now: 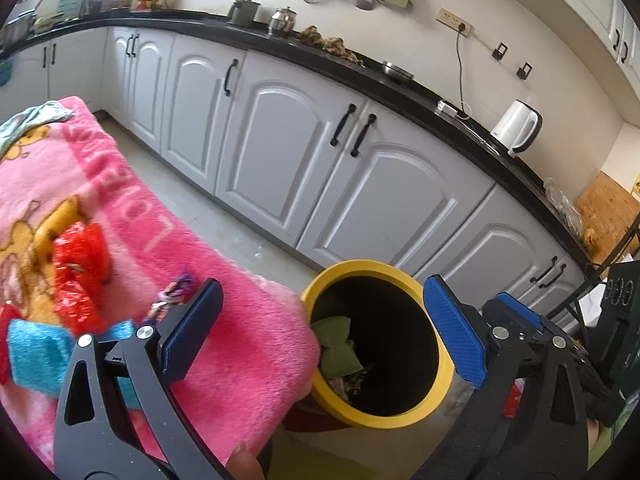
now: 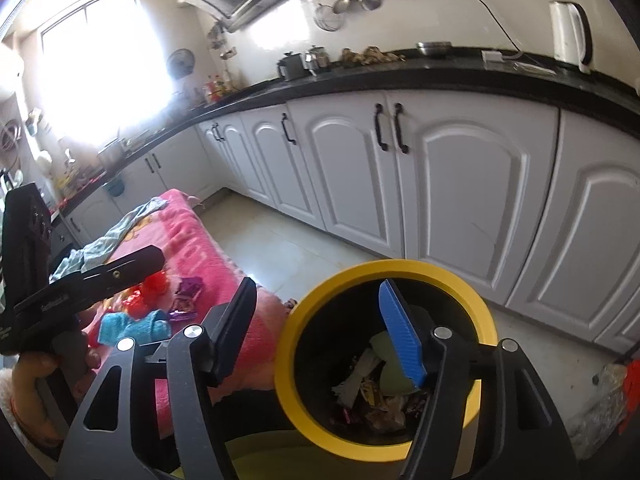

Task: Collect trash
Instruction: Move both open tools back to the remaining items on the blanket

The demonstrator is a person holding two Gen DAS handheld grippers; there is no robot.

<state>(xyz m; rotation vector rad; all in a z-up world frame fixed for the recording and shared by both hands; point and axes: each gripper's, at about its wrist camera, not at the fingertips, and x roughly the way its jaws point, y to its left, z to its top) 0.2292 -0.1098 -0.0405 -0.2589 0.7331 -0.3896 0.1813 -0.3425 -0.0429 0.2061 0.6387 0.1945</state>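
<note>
A yellow bin with a black inside stands on the floor beside a pink blanket; it holds green and mixed trash. It also shows in the right wrist view. My left gripper is open and empty, over the blanket's edge and the bin's rim. My right gripper is open and empty above the bin's mouth. On the blanket lie a red plastic wrapper, a purple wrapper and a blue cloth. In the right wrist view they show as the red wrapper, the purple wrapper and the blue cloth.
White cabinets under a black counter run behind the bin. A white kettle stands on the counter. A grey-green cloth lies at the blanket's far end. The left hand-held gripper shows at left in the right wrist view.
</note>
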